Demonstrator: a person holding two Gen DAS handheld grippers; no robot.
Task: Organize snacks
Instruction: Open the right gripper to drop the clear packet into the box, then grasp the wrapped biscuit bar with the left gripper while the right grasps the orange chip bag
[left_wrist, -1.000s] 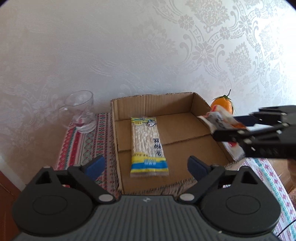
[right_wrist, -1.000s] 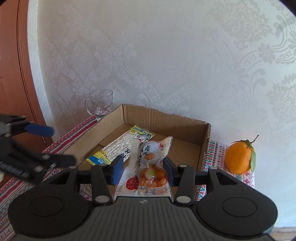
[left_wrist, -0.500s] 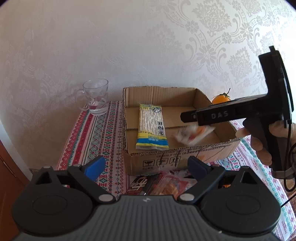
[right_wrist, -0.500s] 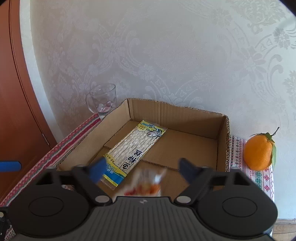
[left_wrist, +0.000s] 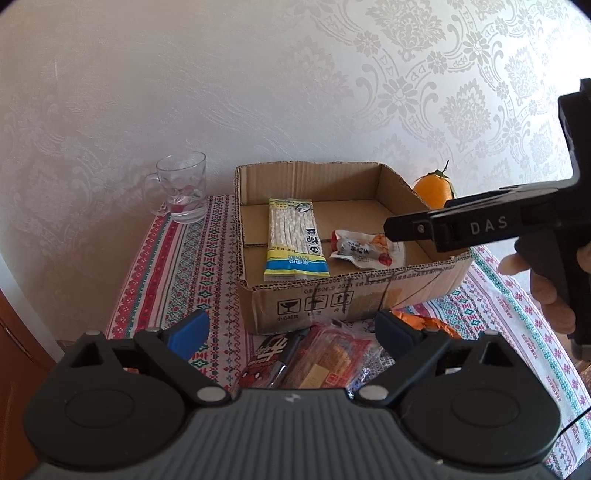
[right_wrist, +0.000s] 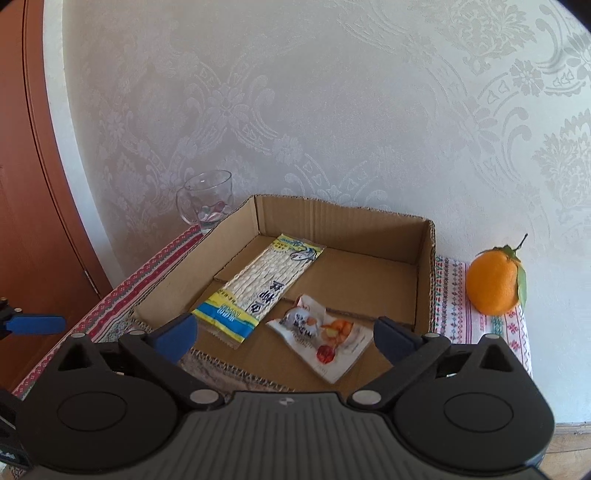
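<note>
An open cardboard box holds a long yellow-and-blue noodle packet. A small white packet of orange and red sweets lies loose beside it on the box floor. My right gripper hovers over the box's near corner. Its jaws are opening, and the small packet lies below them, untouched. My left gripper is open in front of the box, above several loose snack packets on the cloth. Nothing is held.
A glass mug stands left of the box, and an orange with a leaf to its right. A patterned cloth covers the small table. The wall is close behind, with a brown door at far left.
My right gripper went from shut on the small packet to open, and the packet dropped into the box. My left gripper drew back from the box, bringing the loose snacks into view.
</note>
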